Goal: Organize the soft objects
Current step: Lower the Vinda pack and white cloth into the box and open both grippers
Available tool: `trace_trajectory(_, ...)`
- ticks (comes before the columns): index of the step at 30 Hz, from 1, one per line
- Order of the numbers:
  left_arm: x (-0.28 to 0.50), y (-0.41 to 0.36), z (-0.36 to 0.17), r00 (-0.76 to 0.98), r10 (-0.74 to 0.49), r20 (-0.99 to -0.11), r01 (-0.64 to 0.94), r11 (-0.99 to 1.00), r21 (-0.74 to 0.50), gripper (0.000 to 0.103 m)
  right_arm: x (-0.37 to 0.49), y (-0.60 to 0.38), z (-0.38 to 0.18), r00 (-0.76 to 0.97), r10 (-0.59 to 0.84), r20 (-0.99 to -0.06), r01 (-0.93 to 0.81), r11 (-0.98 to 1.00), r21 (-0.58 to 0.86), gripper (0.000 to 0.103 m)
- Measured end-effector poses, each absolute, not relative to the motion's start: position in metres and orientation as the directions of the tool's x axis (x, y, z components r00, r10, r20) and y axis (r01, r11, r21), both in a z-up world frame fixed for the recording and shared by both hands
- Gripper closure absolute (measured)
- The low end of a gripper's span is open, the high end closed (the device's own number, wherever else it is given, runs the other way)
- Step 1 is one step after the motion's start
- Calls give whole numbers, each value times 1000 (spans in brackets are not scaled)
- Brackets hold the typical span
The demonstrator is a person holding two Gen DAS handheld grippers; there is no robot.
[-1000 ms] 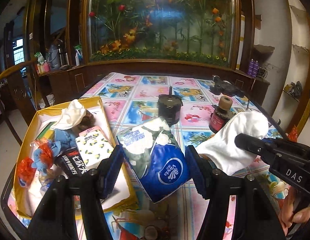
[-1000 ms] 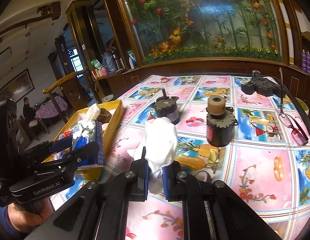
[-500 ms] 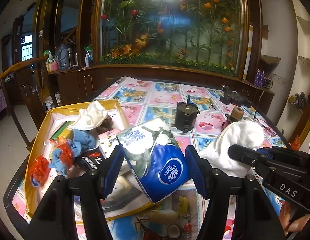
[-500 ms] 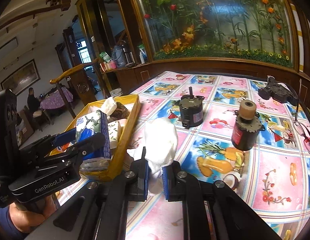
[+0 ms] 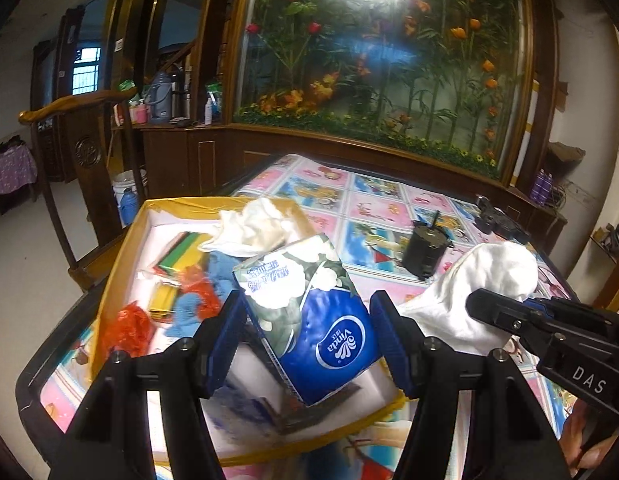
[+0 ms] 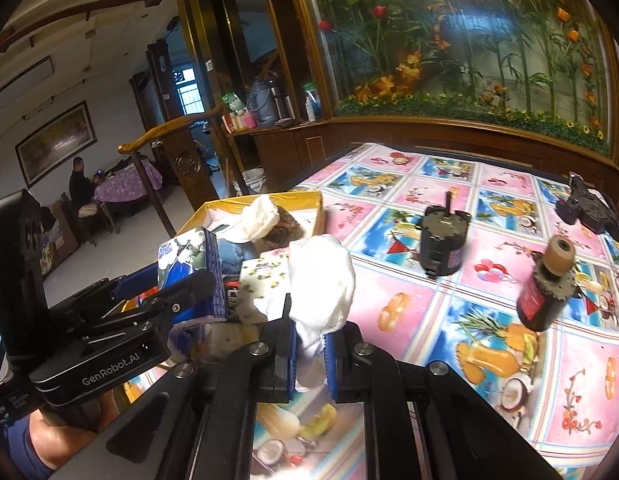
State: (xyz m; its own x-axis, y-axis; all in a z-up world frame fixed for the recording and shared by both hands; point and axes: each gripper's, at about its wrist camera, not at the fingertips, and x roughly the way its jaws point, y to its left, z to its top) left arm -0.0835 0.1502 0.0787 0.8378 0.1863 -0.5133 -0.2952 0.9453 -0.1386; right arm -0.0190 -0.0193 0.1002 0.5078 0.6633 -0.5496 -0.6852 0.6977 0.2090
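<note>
**Two claws carrying soft goods toward the yellow box**

The table (image 6: 489, 364), under a bright fruit-print cloth, is stretching ahead of both claws. The yellow box (image 5: 121, 264) is lying ahead of and below the left claw (image 5: 305, 336), already crowded with a white cloth, blue fabric, red plastic scraps and small packs. The left claw is pinching the tissue pack (image 5: 309, 312) between its blue pads, tilted, above the box's near end. Just to its right, the right claw (image 6: 309, 354) is pressing its jaws nearly together on the tail of the white rag (image 6: 321, 284), which is standing up above the fingers, over the box's right wall.

Risks, as a judgement: the pack is sitting skewed in the pads, so it may be twisting loose if tipped further; the rag is held only by a thin end and may be slipping out short of the box. The two claws are working close together and may be colliding over the box.

Two dark motors (image 6: 445, 244) (image 6: 545, 288) are standing ahead and right of the right claw, off the path to the box. A black device (image 6: 589, 210) is lying farther back.
</note>
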Motion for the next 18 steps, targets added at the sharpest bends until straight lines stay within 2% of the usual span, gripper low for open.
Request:
trace_trajectory(10,-95,208,68,802,259,-538,-411,893,-183,40,-19,41,106,438,711,-550,-745,630,220,91)
trace_trajectory(18,-99,218,54,782,262,-565,-426,887,-178,40,-2,89,97,380,719,-582,-758,603,250,90)
